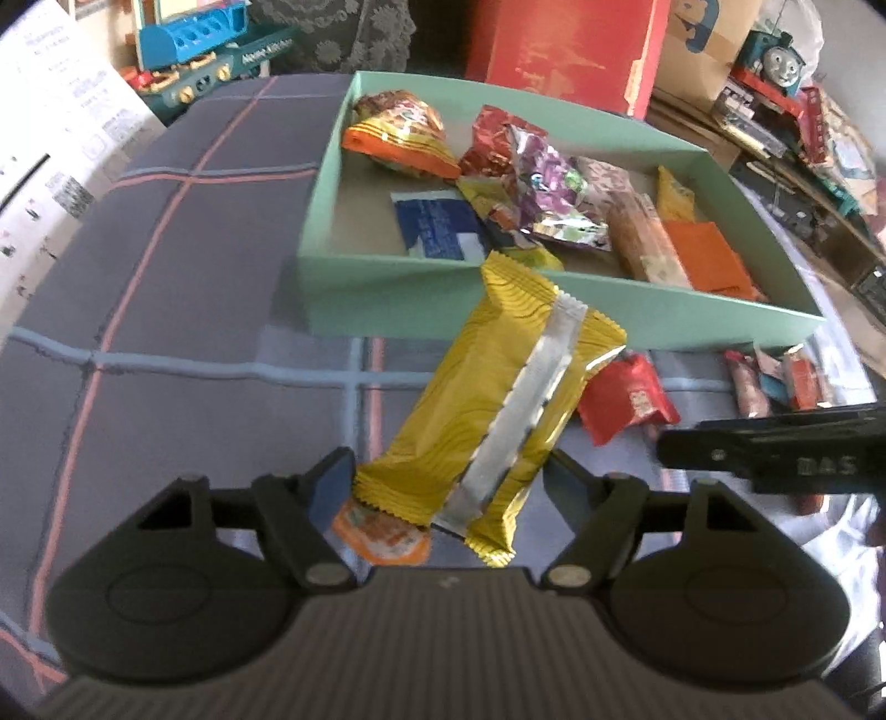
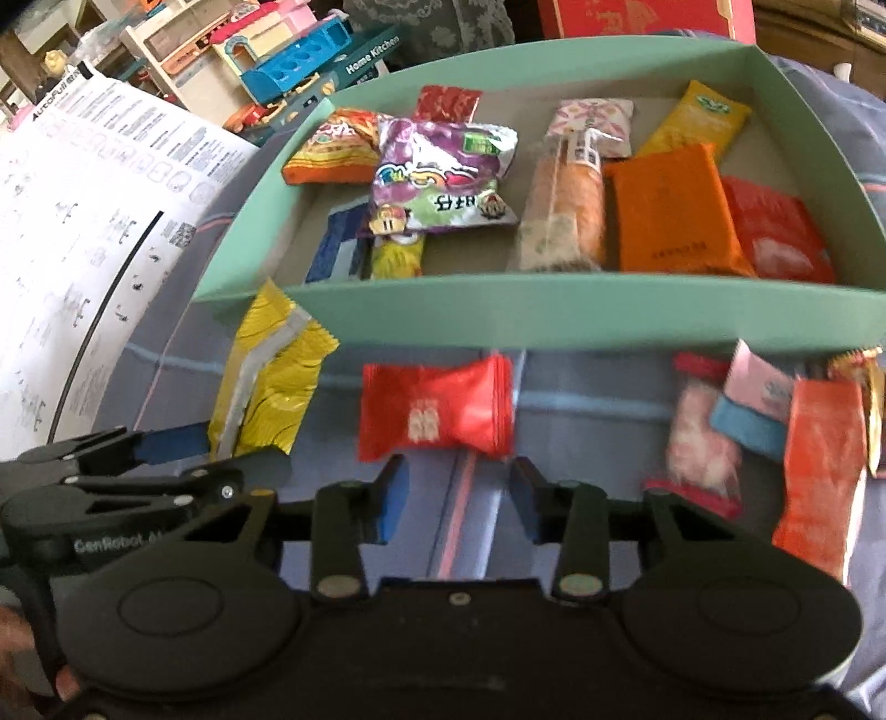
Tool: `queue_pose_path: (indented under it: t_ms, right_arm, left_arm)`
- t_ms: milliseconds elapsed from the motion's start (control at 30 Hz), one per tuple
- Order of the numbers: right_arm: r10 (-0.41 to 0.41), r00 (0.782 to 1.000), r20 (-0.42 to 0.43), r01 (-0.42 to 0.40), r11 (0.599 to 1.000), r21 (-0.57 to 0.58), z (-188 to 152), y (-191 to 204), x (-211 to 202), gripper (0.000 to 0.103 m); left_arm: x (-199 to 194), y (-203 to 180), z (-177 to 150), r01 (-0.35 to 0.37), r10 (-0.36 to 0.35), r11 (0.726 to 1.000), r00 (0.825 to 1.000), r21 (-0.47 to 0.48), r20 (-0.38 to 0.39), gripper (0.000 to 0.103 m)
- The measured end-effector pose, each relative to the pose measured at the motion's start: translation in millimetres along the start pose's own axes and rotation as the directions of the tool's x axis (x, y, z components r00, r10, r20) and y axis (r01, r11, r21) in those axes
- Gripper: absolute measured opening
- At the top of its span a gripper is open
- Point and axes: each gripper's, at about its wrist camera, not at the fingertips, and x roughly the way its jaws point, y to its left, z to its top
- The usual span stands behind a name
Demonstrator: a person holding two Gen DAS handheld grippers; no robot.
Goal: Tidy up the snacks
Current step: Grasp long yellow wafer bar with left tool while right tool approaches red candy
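My left gripper is shut on a long yellow snack pack and holds it above the cloth, just in front of the green box. The pack also shows in the right wrist view, with the left gripper at its lower end. My right gripper is open and empty, just short of a red candy pack lying on the cloth. The green box holds several snacks. An orange pack lies under the left gripper.
Several small packs lie on the plaid cloth right of the red candy. A white printed sheet lies to the left. Toys and a red box stand behind the green box. The right gripper's body shows at the right.
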Motion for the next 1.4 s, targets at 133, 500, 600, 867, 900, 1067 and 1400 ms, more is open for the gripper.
queue_pose_path:
  t_ms: [133,500,600,867,900,1067,1400]
  right_arm:
    - [0.0,1.0,0.018,-0.001,1.0,0.019,3.0,-6.1,-7.1,0.041]
    - [0.05,0.995,0.083,-0.046,0.998,-0.052,26.5,12.5,-4.2,0.049]
    - [0.067,0.995,0.076,-0.06,0.993,-0.097,34.0,22.5,7.3,0.049]
    - [0.055,0.998,0.038,-0.05,0.991,-0.126,40.1,27.1,32.5,0.056]
    - [0.062,0.998,0.021,-0.059,0.99,-0.125,38.5,26.0,32.2,0.056]
    - [0.08,0.995,-0.053,-0.086,0.988,-0.128,22.6,22.9,24.4,0.056]
    - [0.009,1.0,-0.01,-0.011,0.966,-0.26,15.5,45.5,20.8,0.057]
  left_arm:
    - [4.9,1.0,9.7,-0.047,0.048,0.999,0.999,-0.006,0.006,0.076]
    - [21.3,-0.2,18.6,-0.056,0.057,0.998,0.997,0.034,-0.044,0.05]
    - [15.6,12.3,12.5,-0.043,0.043,0.999,0.998,0.011,-0.054,0.05]
    - [12.4,23.1,10.9,-0.036,0.035,0.999,0.998,-0.013,-0.048,0.055]
    - [13.0,22.4,10.9,-0.035,0.034,0.999,0.998,-0.014,-0.045,0.059]
    - [14.7,17.1,9.1,-0.028,0.027,1.0,0.999,-0.011,-0.036,0.069]
    - [11.2,28.1,3.6,-0.094,0.094,0.996,0.995,-0.002,-0.035,0.075]
